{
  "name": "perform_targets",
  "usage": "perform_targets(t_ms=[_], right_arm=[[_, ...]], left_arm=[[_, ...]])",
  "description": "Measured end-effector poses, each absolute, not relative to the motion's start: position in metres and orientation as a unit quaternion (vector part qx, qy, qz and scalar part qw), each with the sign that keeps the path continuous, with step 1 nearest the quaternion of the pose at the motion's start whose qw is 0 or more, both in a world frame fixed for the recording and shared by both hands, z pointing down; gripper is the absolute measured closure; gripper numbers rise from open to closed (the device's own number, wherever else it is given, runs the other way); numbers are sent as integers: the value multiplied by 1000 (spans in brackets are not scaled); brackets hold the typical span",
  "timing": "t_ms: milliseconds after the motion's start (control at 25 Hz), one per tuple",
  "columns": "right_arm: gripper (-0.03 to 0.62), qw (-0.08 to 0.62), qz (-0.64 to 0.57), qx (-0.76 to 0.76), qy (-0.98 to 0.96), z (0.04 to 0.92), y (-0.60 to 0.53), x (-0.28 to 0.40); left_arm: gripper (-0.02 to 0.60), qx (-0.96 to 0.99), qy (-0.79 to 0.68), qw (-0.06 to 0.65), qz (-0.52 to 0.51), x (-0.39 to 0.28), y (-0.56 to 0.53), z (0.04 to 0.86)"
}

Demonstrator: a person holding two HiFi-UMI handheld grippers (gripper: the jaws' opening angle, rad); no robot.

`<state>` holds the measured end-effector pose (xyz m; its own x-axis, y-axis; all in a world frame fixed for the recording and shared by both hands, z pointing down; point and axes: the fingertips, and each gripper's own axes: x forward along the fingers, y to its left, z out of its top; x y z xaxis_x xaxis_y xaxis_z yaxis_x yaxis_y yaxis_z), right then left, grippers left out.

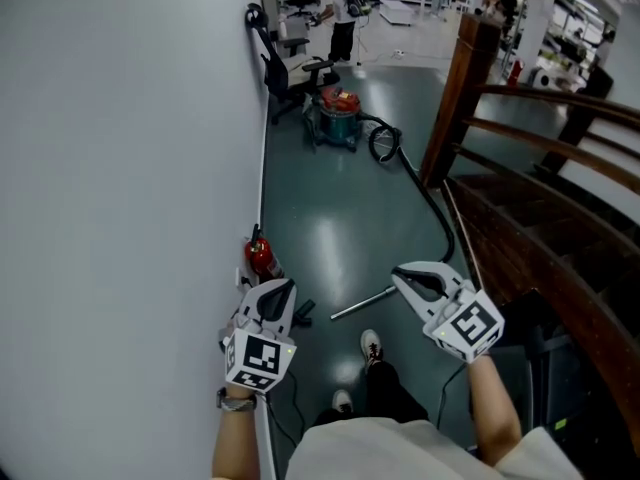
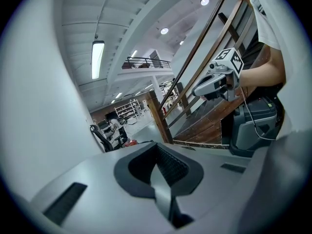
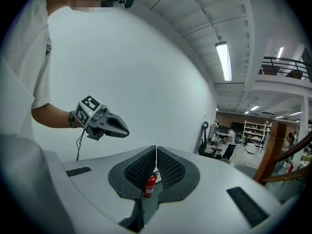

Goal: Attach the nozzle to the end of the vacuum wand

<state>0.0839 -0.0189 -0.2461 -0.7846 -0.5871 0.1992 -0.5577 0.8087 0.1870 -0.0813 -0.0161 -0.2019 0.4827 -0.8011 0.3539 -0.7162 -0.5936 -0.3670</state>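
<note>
In the head view a silver vacuum wand (image 1: pixel 362 303) lies on the dark green floor between my two grippers. A black hose (image 1: pixel 425 193) runs from it back to a teal canister vacuum (image 1: pixel 338 118). A small dark piece (image 1: pixel 303 312), perhaps the nozzle, lies by the wand's near end, partly behind my left gripper (image 1: pixel 283 288). That gripper is shut and holds nothing; its own view shows the jaws (image 2: pixel 157 167) closed. My right gripper (image 1: pixel 402 274) hangs above the floor to the right of the wand, also shut and empty (image 3: pixel 156 165).
A white wall (image 1: pixel 120 168) runs along the left with a red fire extinguisher (image 1: pixel 260 256) at its foot. A wooden staircase (image 1: pixel 540 238) with a post (image 1: pixel 455 98) fills the right. Office chairs (image 1: pixel 285 68) and a person (image 1: pixel 343 13) stand far back. My shoes (image 1: pixel 371 346) are just below the wand.
</note>
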Motion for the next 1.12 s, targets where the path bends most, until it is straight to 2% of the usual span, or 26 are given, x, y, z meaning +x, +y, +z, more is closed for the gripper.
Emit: perform_targets(t_ms=[1120], right_arm=[[567, 139, -60, 272, -950, -172, -145, 77]], left_arm=[[583, -836, 473, 42, -275, -99, -111, -131]])
